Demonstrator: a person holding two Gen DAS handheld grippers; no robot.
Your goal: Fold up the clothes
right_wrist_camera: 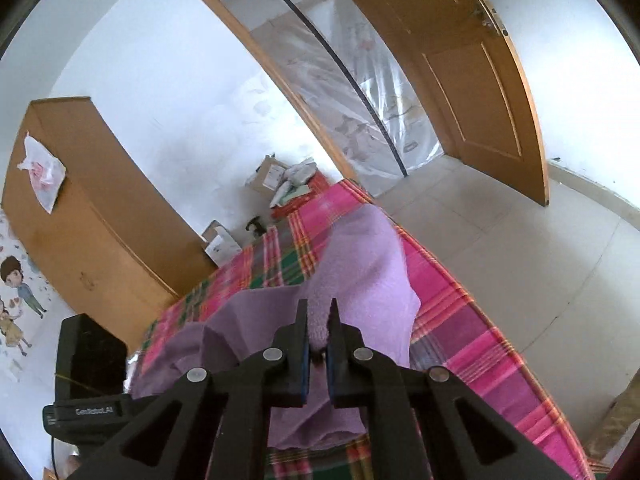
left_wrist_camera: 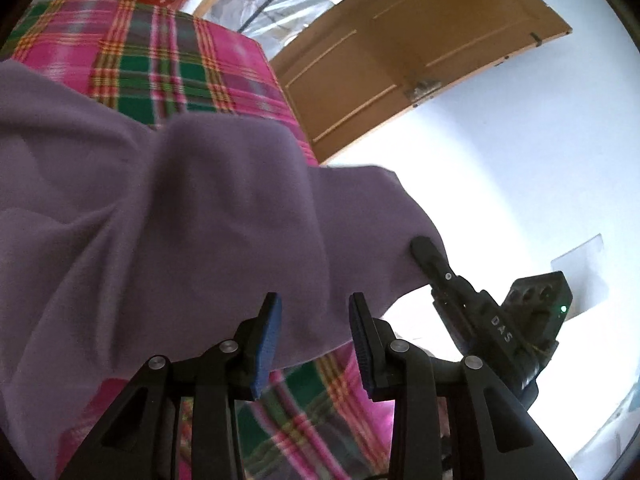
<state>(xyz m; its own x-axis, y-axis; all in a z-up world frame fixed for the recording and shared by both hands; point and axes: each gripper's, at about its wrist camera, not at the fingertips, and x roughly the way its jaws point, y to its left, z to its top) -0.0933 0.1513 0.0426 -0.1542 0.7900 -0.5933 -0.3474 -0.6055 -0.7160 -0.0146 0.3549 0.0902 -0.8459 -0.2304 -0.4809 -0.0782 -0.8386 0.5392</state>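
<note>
R tongs (right_wrist_camera: 318, 344): pinching soft purple fleece garment (right_wrist_camera: 360, 264), lifted off pink-green plaid bed (right_wrist_camera: 472, 320) for folding.
L tongs (left_wrist_camera: 314, 344): wide, nothing held, beside garment edge.

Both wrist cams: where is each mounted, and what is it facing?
Left wrist: behind the open left gripper, facing the purple garment; the right gripper pinches its far edge.
Right wrist: behind the right gripper, shut on the garment, facing bed and doorway.
Shared: garment, plaid blanket, wooden door.
</note>
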